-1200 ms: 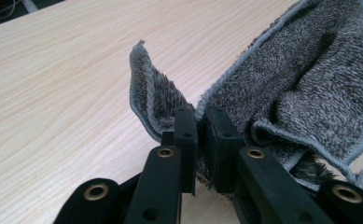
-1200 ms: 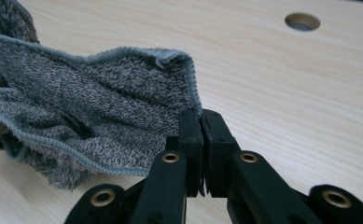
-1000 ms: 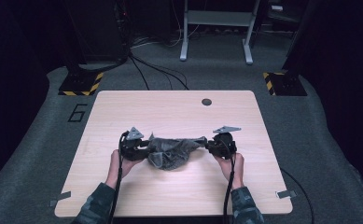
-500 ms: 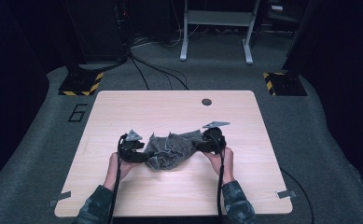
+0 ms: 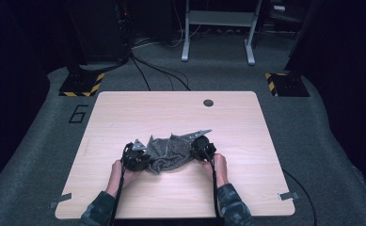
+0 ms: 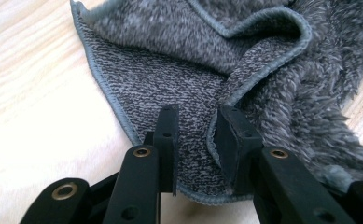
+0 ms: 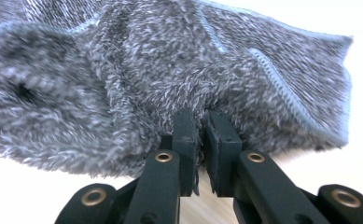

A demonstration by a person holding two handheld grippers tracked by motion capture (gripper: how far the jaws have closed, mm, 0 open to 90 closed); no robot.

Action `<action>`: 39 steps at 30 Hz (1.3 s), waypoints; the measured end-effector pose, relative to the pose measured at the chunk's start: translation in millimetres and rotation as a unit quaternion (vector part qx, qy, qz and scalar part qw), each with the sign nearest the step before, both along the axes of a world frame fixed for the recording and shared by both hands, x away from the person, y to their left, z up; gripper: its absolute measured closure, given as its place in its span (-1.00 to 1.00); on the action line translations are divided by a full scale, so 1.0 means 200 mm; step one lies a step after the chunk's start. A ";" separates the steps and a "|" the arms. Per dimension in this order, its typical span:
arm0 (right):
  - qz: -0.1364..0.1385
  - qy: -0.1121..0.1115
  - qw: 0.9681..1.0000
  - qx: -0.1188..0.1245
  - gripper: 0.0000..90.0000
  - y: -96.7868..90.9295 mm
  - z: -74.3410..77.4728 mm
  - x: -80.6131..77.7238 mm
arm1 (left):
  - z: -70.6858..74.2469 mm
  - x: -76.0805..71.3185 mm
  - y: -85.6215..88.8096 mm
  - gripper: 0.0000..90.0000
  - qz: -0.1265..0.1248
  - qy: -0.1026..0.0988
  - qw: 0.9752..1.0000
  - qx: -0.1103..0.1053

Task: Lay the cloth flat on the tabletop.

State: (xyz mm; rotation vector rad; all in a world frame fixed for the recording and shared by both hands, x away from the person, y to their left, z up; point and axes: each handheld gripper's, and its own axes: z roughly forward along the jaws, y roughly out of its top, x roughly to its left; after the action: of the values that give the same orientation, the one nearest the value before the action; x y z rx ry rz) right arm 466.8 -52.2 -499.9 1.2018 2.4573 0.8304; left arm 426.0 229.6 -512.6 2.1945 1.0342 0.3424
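A grey fluffy cloth [image 5: 173, 149] lies crumpled on the wooden table [image 5: 171, 113], between the two hand-held grippers. My left gripper [image 5: 147, 160] sits at the cloth's left end. In the left gripper view its jaws [image 6: 197, 122] have just been closing; they stand apart over a flat hemmed corner of the cloth [image 6: 170, 79], and one pad touches a raised fold. My right gripper [image 5: 195, 150] is at the cloth's right end. Its jaws [image 7: 198, 125] have just closed to a narrow slit, pinching the fuzzy edge of the cloth [image 7: 146, 70].
A round hole [image 5: 208, 102] sits near the table's far edge. Beyond the table stand two bases with yellow-black stripes [image 5: 82, 84] [image 5: 286, 84], floor cables [image 5: 157, 70] and a metal frame [image 5: 218, 28]. A "6" [image 5: 78, 114] marks the carpet at left.
The right hand has moved left toward the left one and both have sunk. The cloth has bunched up shorter between them, and its right corner now sticks up.
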 end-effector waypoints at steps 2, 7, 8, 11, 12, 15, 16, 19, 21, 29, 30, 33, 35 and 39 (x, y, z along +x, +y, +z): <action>-0.008 -0.004 1.000 -0.006 0.87 -0.03 0.00 -0.02 | 0.00 -0.02 0.00 0.55 0.009 0.001 1.000 -0.001; -0.019 0.002 1.000 -0.010 0.84 -0.10 0.01 -0.06 | 0.00 -0.08 0.02 0.55 0.009 0.010 1.000 -0.009; -0.020 -0.002 1.000 -0.010 0.78 -0.11 0.01 -0.07 | 0.00 -0.08 0.02 0.54 0.005 0.010 1.000 -0.009; -0.020 0.003 1.000 -0.003 0.51 -0.13 0.03 -0.08 | 0.02 -0.09 0.02 0.29 0.013 0.004 1.000 -0.005; -0.016 -0.003 1.000 0.009 0.37 -0.14 0.06 -0.08 | 0.04 -0.08 0.03 0.14 0.018 0.003 1.000 -0.012; -0.011 -0.011 1.000 0.022 0.28 -0.12 0.09 -0.07 | 0.09 -0.02 0.07 -0.03 0.034 -0.008 0.999 -0.012; -0.005 -0.022 0.999 0.028 0.24 -0.09 0.13 -0.04 | 0.09 -0.01 0.08 -0.20 0.036 -0.006 0.999 -0.018; -0.003 -0.020 0.999 0.038 0.21 -0.05 0.15 0.00 | 0.09 0.06 0.08 -0.28 0.047 -0.004 0.999 -0.021; -0.001 -0.019 0.999 0.040 0.15 0.00 0.15 0.05 | 0.07 0.09 0.07 -0.28 0.047 -0.004 0.999 -0.016; -0.012 -0.001 1.000 0.001 0.20 0.17 0.03 0.19 | 0.00 0.15 0.01 -0.10 0.025 -0.002 1.000 0.018; -0.006 0.004 1.000 -0.004 0.35 0.17 0.02 0.19 | 0.00 0.15 0.01 -0.10 0.025 -0.005 1.000 0.017; -0.010 0.013 1.000 -0.007 0.60 0.17 -0.01 0.20 | 0.00 0.15 0.01 -0.04 0.025 -0.009 0.999 0.025; -0.013 0.011 1.000 -0.001 0.79 0.15 -0.01 0.20 | 0.00 0.15 0.01 -0.04 0.023 -0.005 0.999 0.028; -0.007 0.003 1.000 0.001 0.94 0.11 0.01 0.16 | 0.00 0.15 0.00 -0.04 0.024 -0.013 0.999 0.029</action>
State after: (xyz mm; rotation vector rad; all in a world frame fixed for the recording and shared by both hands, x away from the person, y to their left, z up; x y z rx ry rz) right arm 499.4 -29.9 -498.0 1.2228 2.4495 0.8280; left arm 456.4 230.5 -513.5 2.2136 1.0753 0.4262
